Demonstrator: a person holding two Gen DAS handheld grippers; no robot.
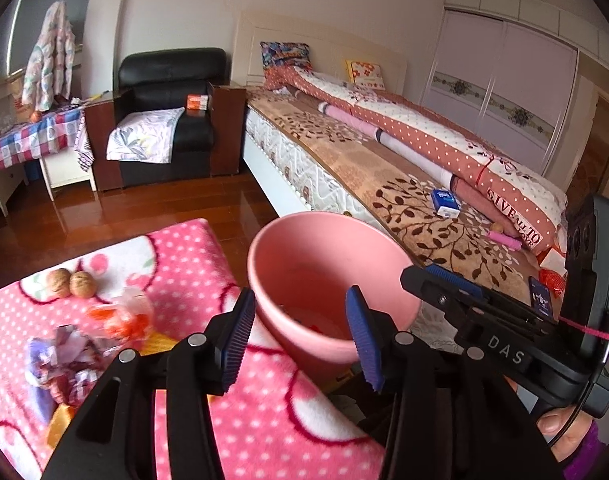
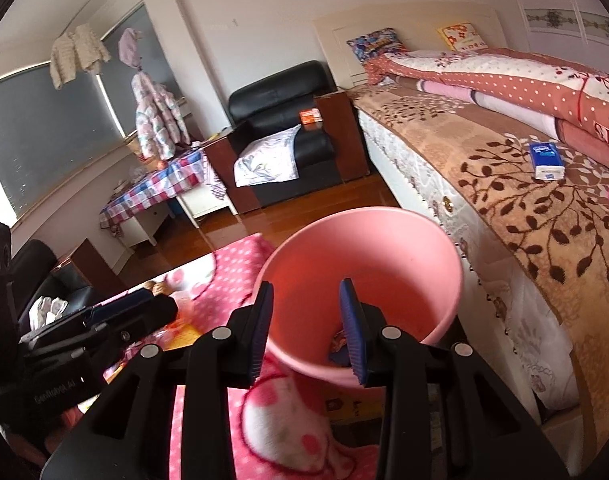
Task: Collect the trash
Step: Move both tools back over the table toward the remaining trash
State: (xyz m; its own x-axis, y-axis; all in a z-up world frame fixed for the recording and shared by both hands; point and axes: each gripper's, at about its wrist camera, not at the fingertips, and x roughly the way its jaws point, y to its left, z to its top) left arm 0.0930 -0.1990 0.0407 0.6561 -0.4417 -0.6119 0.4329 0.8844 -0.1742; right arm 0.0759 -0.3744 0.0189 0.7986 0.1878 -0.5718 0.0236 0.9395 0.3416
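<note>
Left wrist view showed the left tongs (image 1: 300,334) spread wide with nothing between the pads, hanging over the near rim of the pink bin (image 1: 272,240). That bin served as the landmark: it stood just beside the pink dotted blanket (image 1: 192,256) on its left and close to the bed (image 1: 344,152) on its right. Left of the bin, on the blanket, lay a crumpled orange and clear wrapper (image 1: 124,316), and farther left a heap of purple and white wrappers (image 1: 64,360); beyond these sat two walnuts (image 1: 70,284) touching each other. Inside the bin, at the bottom, a few scraps (image 1: 304,322) were visible. The right tongs (image 2: 306,328) also stood apart, empty, poised above the bin's near rim, and reached toward it from the right in the left wrist view. A blue tissue pack (image 1: 444,202) rested on the bed, right of the bin and well apart from it. Behind the bin, across the wooden floor (image 1: 164,200), stood a black armchair (image 1: 168,80).
</note>
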